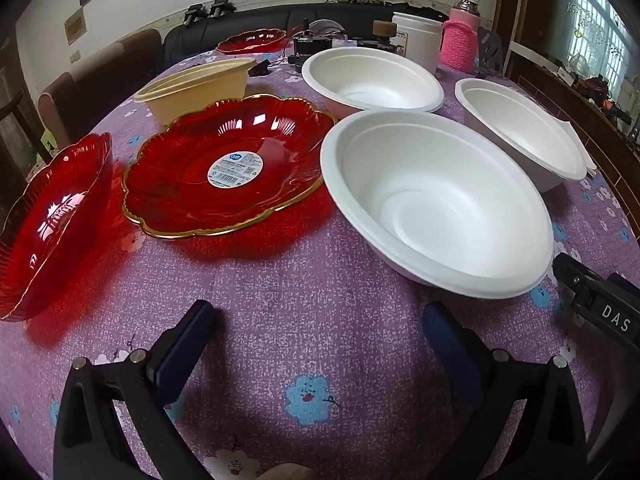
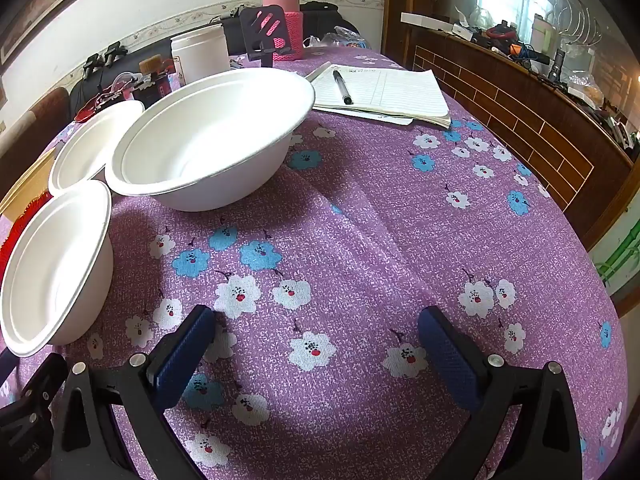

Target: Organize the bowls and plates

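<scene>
Both the left gripper (image 1: 316, 334) and right gripper (image 2: 316, 338) hover with fingers spread wide and empty over the bench (image 2: 360, 220). Three white foam bowls (image 1: 436, 200) sit apart at the right and red scalloped plastic plates (image 1: 228, 172) at the left, likely awaiting stacking.

Left wrist view: low over tablecloth (image 1: 320, 280), facing forward past own fingers toward nearest white bowl (image 1: 432, 200). Right wrist view: same height, parallel. Shared: three white bowls, tablecloth.

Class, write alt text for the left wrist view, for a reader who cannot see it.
Open left gripper hovers over a purple floral tablecloth, holding nothing. Ahead lie a gold-rimmed red plate, a second red plate at left, three white bowls at right and a cream bowl behind.
</scene>
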